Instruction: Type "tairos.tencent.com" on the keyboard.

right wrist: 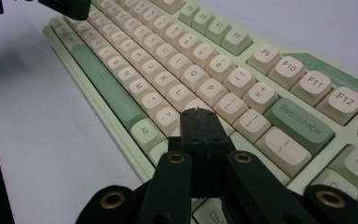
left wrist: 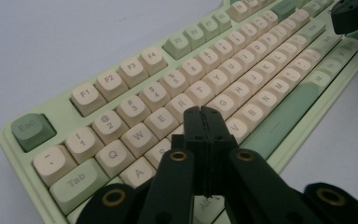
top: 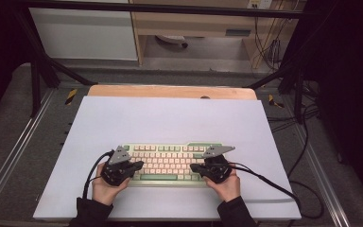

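A pale green keyboard point(top: 170, 163) with cream and green keys lies on the white board near the front edge. My left gripper point(top: 141, 164) hovers over its left end, jaws pressed together with nothing between them. In the left gripper view the shut tips point(left wrist: 204, 112) hang just above the keyboard point(left wrist: 135, 93), around the D and F keys. My right gripper point(top: 192, 167) is over the right end, also shut and empty. In the right gripper view its tips point(right wrist: 198, 112) sit above the keyboard point(right wrist: 279, 84), close to the punctuation keys left of Backspace.
The white board point(top: 170, 118) covers a wooden table point(top: 170, 91). Black cables point(top: 274, 187) trail from both grippers across the board's front corners. Dark frame bars point(top: 42, 71) and a padded floor surround the table. The other gripper point(left wrist: 352, 14) shows at the top right of the left gripper view.
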`<state>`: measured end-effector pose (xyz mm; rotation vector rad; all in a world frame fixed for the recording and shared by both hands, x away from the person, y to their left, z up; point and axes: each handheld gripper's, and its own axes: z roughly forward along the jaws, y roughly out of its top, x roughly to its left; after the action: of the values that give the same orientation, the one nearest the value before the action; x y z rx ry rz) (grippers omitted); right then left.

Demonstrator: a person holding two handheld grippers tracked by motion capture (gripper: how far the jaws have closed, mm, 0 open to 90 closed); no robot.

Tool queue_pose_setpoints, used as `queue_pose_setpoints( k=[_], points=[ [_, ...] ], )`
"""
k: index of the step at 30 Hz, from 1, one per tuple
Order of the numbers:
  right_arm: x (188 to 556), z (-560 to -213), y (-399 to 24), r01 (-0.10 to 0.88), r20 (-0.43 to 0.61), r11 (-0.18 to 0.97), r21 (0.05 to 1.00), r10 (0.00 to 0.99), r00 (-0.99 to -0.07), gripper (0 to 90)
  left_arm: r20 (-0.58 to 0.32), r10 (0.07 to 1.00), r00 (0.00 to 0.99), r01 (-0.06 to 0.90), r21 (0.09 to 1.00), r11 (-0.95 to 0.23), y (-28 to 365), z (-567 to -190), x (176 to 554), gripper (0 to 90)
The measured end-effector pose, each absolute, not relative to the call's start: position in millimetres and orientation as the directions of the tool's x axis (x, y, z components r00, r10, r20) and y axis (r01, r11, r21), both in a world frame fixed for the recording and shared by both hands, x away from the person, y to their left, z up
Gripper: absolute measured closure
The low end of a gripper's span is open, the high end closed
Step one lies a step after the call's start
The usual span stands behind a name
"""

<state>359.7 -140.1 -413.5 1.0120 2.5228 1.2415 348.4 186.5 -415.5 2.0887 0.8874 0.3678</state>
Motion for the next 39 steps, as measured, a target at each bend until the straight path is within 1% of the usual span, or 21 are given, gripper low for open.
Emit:
queue_pose_setpoints(
  k=[20,32,39],
  points=[
    [359,-414,-144,0.506,0.153,0.423,0.751,0.635,-0.757,90.0,-0.033,0.677,0.735,0.465,0.751,-0.469,170,-427,349,90.0],
    [358,-413,-144,0.505,0.153,0.422,0.753,0.635,-0.757,90.0,-0.03,0.676,0.737,0.464,0.748,-0.474,169,-429,347,90.0],
    [358,-413,-144,0.502,0.15,0.422,0.754,0.635,-0.758,90.0,-0.029,0.681,0.732,0.457,0.763,-0.458,178,-422,344,90.0]
  ],
)
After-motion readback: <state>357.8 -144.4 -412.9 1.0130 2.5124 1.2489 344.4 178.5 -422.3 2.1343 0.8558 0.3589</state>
